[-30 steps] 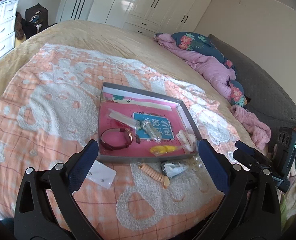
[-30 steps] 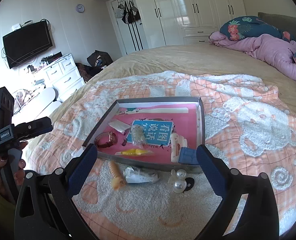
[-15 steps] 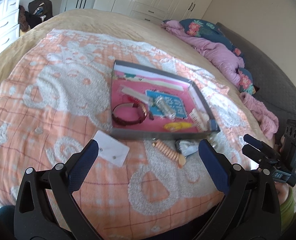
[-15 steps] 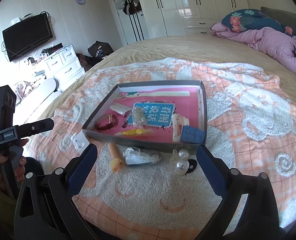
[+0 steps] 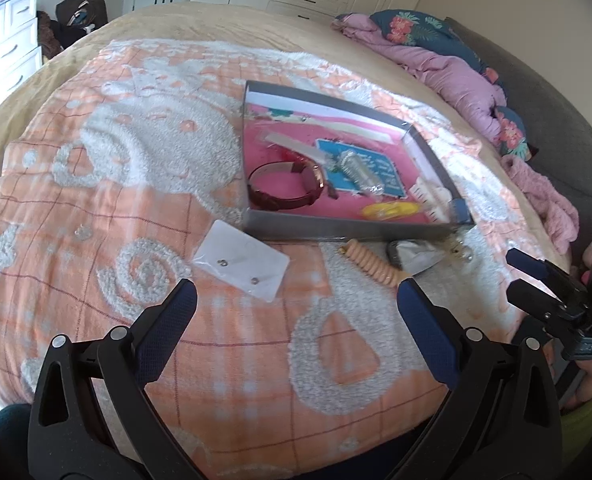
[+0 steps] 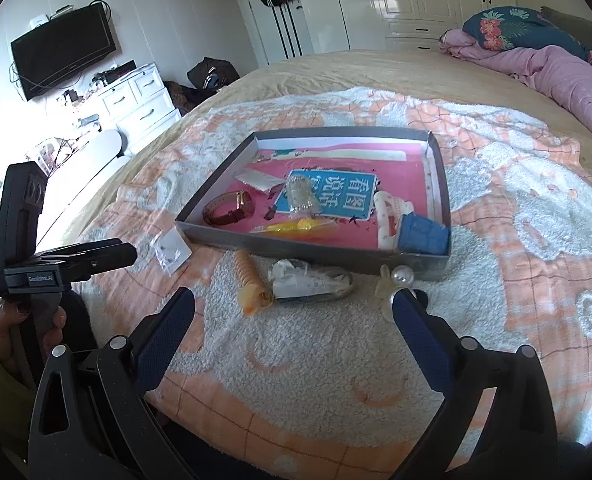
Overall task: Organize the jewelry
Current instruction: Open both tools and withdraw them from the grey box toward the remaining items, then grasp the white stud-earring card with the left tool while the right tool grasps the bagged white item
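- The left gripper [image 5: 292, 320] was spread wide and empty above the blanket [image 5: 96, 208]; the right gripper [image 6: 294, 324] likewise.
- The earring card [image 5: 242, 266] lay flat on the blanket, just beside the tray [image 5: 335, 229], outside it.
- Judged light, thin and slick in its sleeve; the soft pile should let a finger slip under one edge.
- The peach spiral band [image 6: 250, 282] lay near the tray's front wall.

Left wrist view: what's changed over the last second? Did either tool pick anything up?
No pickup. The left tool has swung left and pulled back, so the white earring card now lies just ahead of its open jaws. The right tool backed away slightly, still open and empty. The tray, watch, beaded bracelet and pearl clip lie unmoved on the blanket.
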Action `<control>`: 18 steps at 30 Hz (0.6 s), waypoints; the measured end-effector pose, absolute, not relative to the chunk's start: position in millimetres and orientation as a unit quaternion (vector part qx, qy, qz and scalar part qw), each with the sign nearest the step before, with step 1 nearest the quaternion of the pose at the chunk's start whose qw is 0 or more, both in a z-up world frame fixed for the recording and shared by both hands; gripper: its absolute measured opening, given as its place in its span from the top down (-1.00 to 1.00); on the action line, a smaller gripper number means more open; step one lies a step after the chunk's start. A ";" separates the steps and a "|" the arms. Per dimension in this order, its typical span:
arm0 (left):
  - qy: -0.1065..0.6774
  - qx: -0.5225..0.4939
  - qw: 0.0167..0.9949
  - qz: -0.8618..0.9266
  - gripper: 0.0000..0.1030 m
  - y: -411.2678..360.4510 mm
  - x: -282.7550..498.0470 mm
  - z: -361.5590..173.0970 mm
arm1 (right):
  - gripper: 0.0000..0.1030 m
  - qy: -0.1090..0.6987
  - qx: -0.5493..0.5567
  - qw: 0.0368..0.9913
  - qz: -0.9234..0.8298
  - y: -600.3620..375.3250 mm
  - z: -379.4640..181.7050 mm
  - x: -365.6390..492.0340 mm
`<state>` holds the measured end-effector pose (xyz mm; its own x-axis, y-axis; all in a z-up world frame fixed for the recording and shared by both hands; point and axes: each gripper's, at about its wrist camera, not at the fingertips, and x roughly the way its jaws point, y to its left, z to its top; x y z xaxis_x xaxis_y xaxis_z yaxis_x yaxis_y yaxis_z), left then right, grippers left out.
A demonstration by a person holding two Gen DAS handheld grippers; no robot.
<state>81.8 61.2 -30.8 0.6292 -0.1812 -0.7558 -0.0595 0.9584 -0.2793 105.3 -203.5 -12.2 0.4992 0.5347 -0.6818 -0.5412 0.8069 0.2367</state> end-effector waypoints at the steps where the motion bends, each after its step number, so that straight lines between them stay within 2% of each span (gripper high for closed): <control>1: 0.430 -0.139 0.891 -0.032 -0.82 61.7 82.3 -32.0 | -0.92 0.394 -0.004 0.864 0.312 -202.4 -13.7 105.6; 11: 0.440 -0.128 0.889 -0.012 -0.82 72.5 89.8 -51.5 | -0.90 0.428 0.016 0.851 0.305 -193.5 -41.2 117.3; 14: 0.440 -0.122 0.890 -0.008 -0.82 74.7 92.8 -56.1 | -0.68 0.443 0.029 0.843 0.304 -191.9 -50.9 124.5; 18: 0.446 -0.115 0.888 -0.005 -0.82 77.0 97.4 -63.1 | -0.65 0.457 0.038 0.836 0.301 -186.5 -59.5 132.0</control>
